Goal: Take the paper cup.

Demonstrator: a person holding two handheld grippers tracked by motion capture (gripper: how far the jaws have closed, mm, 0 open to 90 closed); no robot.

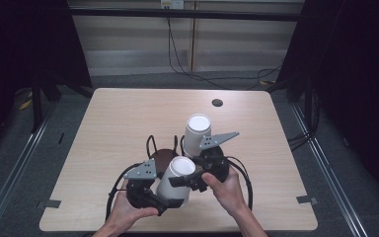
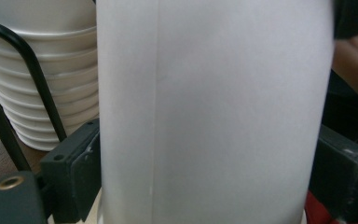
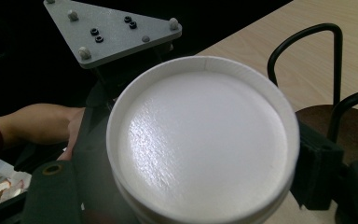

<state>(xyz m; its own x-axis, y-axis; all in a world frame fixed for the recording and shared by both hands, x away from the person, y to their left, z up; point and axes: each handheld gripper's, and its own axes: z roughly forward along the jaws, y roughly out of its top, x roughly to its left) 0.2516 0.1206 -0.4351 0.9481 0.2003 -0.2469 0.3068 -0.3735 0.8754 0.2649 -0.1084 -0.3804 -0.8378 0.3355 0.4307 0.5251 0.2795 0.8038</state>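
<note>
A white paper cup (image 1: 180, 170) lies tilted over the table's near edge, its closed base facing up. My left gripper (image 1: 170, 198) has its pads (image 2: 86, 170) flat against both sides of the cup's wall (image 2: 205, 102). My right gripper (image 1: 190, 181) clasps the base end of the same cup (image 3: 200, 140), one jaw on each side of the rim. A second rim shows just under that one. A tall stack of white cups (image 1: 197, 131) stands upside down just behind the grippers, its many rims (image 2: 51, 93) close at the left in the left gripper view.
A dark round stand (image 1: 162, 155) with black wire loops (image 3: 307, 46) sits between the stack and my hands. A small black hole (image 1: 217, 102) marks the far table (image 1: 128, 113). The left gripper's grey plate (image 3: 112, 30) and a hand (image 3: 37, 123) lie behind the cup.
</note>
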